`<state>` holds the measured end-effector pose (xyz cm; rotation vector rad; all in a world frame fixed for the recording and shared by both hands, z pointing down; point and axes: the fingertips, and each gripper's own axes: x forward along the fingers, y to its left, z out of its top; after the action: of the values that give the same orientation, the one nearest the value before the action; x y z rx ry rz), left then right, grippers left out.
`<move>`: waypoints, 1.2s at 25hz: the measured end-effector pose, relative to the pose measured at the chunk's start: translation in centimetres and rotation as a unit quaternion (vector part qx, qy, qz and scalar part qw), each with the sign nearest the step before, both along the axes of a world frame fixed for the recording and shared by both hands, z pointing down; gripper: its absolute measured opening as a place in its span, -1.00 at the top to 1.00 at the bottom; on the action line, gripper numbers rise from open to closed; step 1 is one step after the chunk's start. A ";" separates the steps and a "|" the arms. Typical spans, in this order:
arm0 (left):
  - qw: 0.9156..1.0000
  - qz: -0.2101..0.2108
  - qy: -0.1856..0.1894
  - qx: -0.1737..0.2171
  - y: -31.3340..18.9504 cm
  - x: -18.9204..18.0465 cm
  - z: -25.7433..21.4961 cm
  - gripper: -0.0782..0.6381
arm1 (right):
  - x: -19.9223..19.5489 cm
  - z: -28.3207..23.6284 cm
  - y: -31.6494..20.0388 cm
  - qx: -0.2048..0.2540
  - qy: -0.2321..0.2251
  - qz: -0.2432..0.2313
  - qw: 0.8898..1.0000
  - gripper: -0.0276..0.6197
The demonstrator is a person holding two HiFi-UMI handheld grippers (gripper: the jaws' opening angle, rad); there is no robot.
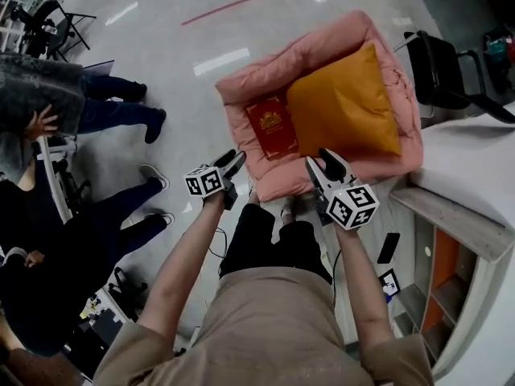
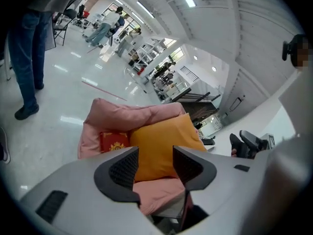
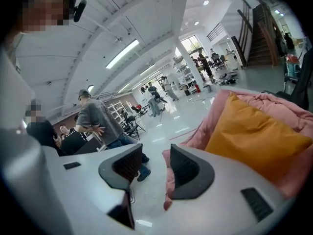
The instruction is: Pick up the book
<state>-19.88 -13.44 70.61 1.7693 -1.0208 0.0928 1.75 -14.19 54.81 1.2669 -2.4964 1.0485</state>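
A red book (image 1: 272, 125) with a gold emblem lies flat in a pink cushioned bed (image 1: 241, 95), against the left side of an orange pillow (image 1: 344, 103). My left gripper (image 1: 233, 161) hovers just short of the bed's near left corner, jaws open and empty. The right gripper (image 1: 330, 163) hangs over the bed's near edge, also open with nothing between its pads. In the left gripper view the book (image 2: 113, 141) shows beyond the left jaw of that gripper (image 2: 155, 163), beside the pillow (image 2: 164, 146). The right gripper view has its gripper (image 3: 156, 168), the pillow (image 3: 254, 136) and the bed's wall (image 3: 215, 116), but the book is hidden.
Two people (image 1: 80, 103) stand and sit at the left on the glossy floor. A black chair (image 1: 442, 71) stands behind the bed at the right. A white counter (image 1: 475, 167) with shelves runs along the right. A dark phone (image 1: 388, 248) lies by my right forearm.
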 end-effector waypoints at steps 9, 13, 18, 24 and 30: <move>0.997 0.022 -0.032 -0.070 -5.8 0.5 16.1 0.10 | -3.6 8.8 -5.5 -0.009 0.015 -0.023 1.000 0.26; 0.994 0.045 -0.041 -0.092 -6.8 1.4 22.5 0.07 | -4.9 12.3 -6.5 -0.016 0.014 -0.040 0.999 0.23; 0.990 0.056 -0.061 -0.112 -8.0 1.6 29.9 0.04 | -5.5 16.9 -6.9 -0.033 0.009 -0.054 0.998 0.21; 0.987 0.058 -0.051 -0.139 -8.3 2.7 36.2 0.03 | -5.6 21.4 -6.7 -0.054 0.001 -0.062 0.997 0.21; 0.990 0.045 -0.004 -0.133 -9.3 3.2 39.0 -0.06 | -6.1 23.1 -6.9 -0.053 -0.007 -0.081 0.995 0.21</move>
<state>-16.73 -22.76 109.61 1.5707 -0.8894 0.2792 -4.36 -21.08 77.91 1.0119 -2.4690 1.1351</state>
